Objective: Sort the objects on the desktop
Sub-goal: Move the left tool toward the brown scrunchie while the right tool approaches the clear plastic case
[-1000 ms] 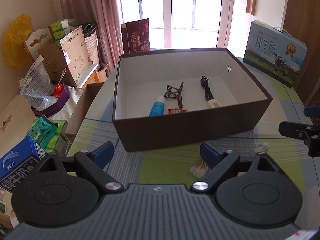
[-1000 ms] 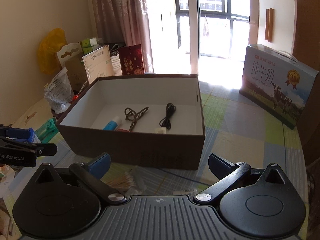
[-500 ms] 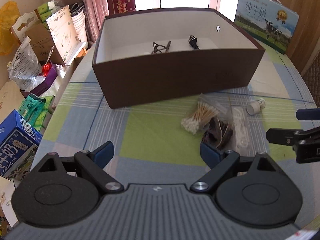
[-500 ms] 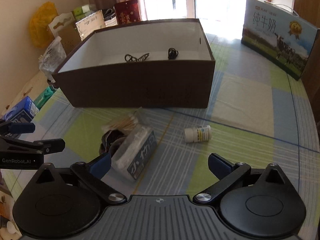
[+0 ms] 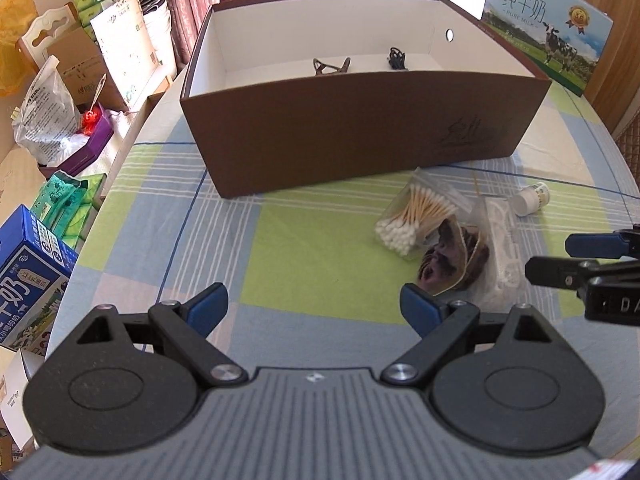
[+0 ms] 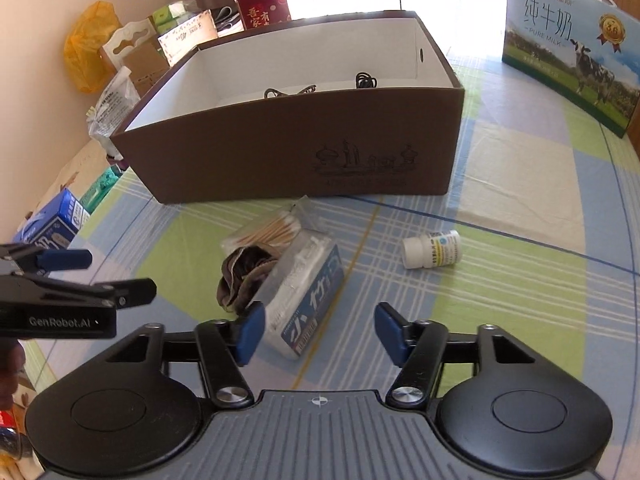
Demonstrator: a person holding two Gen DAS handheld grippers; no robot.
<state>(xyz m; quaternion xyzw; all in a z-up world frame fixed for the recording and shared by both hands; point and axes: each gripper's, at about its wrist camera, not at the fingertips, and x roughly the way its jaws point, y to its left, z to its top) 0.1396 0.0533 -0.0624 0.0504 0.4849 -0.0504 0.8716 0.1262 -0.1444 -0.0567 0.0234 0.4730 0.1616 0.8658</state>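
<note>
Both tools have dropped toward the tablecloth (image 5: pixel 304 240); left tool (image 5: pixel 316 308) gapes empty, right tool (image 6: pixel 318 332) closing, empty.

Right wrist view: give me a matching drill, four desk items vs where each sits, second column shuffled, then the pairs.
Things:
1. pill bottle
2. black cable
3. cotton swab bag
4. dark pouch

Places:
A. inside the brown box, by its far wall
B. alone on its side on the tablecloth, to the right of the pile
C. in the pile, nearest the box front
D. on the left of the white and blue packet

Pairs: 1-B, 2-A, 3-C, 4-D
</note>
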